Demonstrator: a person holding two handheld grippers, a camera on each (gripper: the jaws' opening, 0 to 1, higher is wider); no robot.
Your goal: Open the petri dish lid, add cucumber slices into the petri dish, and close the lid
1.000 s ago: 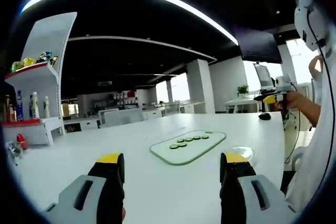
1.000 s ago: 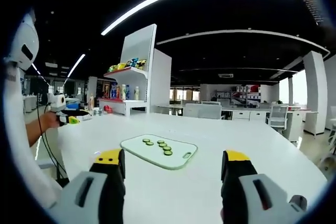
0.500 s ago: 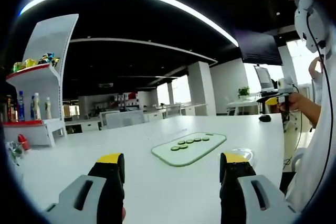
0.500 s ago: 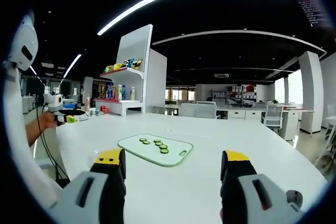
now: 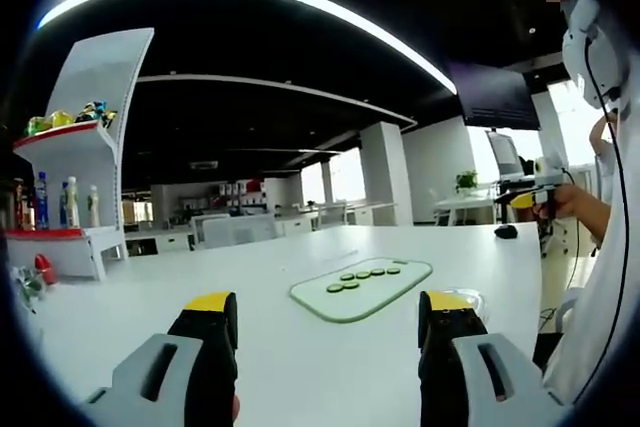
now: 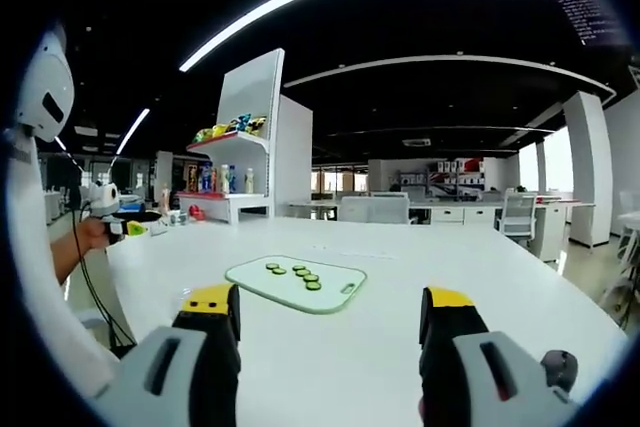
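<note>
Left gripper view, taken left to right: a white display shelf point(image 5: 70, 187) stands at the far left with bottles and coloured packets on its ledges; the left gripper point(image 5: 328, 347) rises from the bottom with its yellow-tipped jaws wide apart and nothing between them, hovering over the white desk point(image 5: 200, 277); beyond the jaws, right of centre, a pale green cutting board point(image 5: 362, 288) lies flat on the desk with a row of cucumber slices point(image 5: 360, 274) on its top; just to the right of the board, partly hidden behind the right-hand jaw, sits the clear petri dish point(image 5: 470, 297), and whether its lid is on I cannot tell; at the far right a person's hand holds the right gripper point(image 5: 528, 191) up well above the desk edge.

Right gripper view, again left to right: the person's hand with the left gripper point(image 6: 115, 219) shows at the left edge, beside a white sleeve; the same shelf point(image 6: 245, 162) stands behind it; the right gripper point(image 6: 330, 347) has its jaws spread wide and empty above the desk point(image 6: 420, 267); the cutting board point(image 6: 295, 284) lies ahead between the jaws, slightly left of centre, with the cucumber slices point(image 6: 297, 275) clustered on it; office chairs and desks line the far background on the right.
</note>
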